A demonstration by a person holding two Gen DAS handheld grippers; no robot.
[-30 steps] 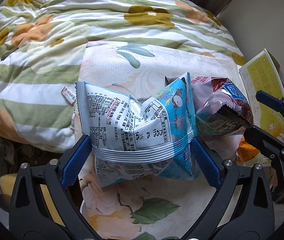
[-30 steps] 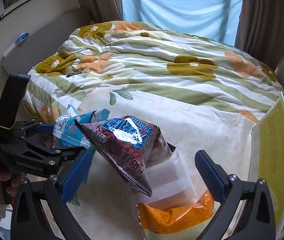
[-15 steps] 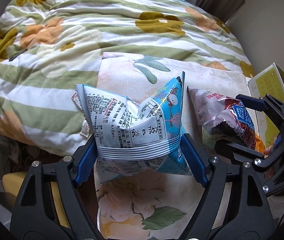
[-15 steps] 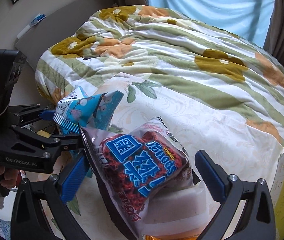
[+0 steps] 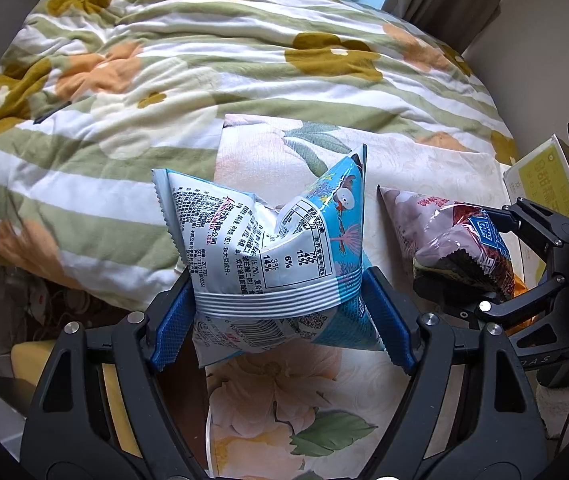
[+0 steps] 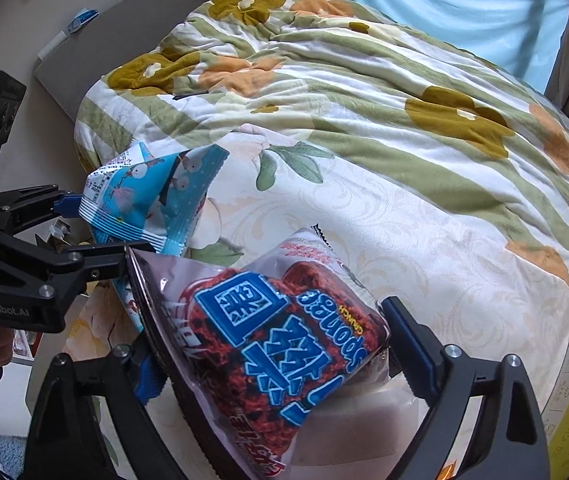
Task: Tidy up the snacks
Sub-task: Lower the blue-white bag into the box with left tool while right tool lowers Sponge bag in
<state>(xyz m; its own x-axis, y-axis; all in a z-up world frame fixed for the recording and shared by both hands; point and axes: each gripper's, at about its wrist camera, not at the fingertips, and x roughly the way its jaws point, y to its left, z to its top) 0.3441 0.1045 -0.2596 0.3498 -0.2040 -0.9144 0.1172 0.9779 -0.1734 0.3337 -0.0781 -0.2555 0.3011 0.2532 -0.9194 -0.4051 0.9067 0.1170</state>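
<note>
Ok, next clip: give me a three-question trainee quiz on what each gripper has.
1. True or false: the left gripper is clamped on the blue snack bag.
2. Which bag sits between the right gripper's closing jaws? A) red and blue snack bag B) a green bag
3. What do the snacks lie on?

Key: 1 true; 2 A; 3 a floral bedspread.

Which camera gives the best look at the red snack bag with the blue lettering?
The right wrist view: the red snack bag fills the foreground, its printed front readable. The left wrist view shows only its crumpled end at the right.
</note>
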